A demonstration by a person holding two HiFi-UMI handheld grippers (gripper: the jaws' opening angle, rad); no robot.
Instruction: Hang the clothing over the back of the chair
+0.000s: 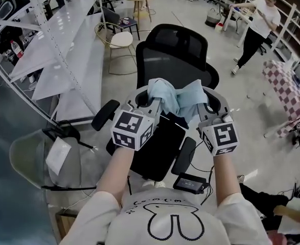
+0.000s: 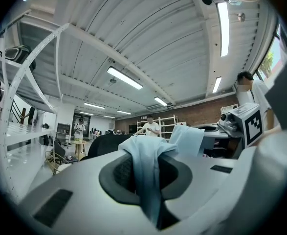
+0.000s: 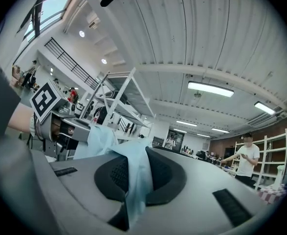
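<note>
Above chair (image 1: pixel 172 60) | left tool (image 1: pixel 145 100) clamped on clothing (image 1: pixel 172 98) | right tool (image 1: pixel 207 102) clamped too

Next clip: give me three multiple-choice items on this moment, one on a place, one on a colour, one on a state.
1. Where is the garment?
A. folded in a box
B. held between the left gripper and the right gripper, in front of the chair
C. in a drawer

2. What colour is the chair?
A. black
B. red
C. white

3. How does the left gripper stand?
A. open and empty
B. shut on the garment
C. shut on a cup

Answers:
1. B: the head view shows the cloth bunched between both grippers.
2. A: its mesh back is black.
3. B: the left gripper view shows cloth pinched between its jaws.
</note>
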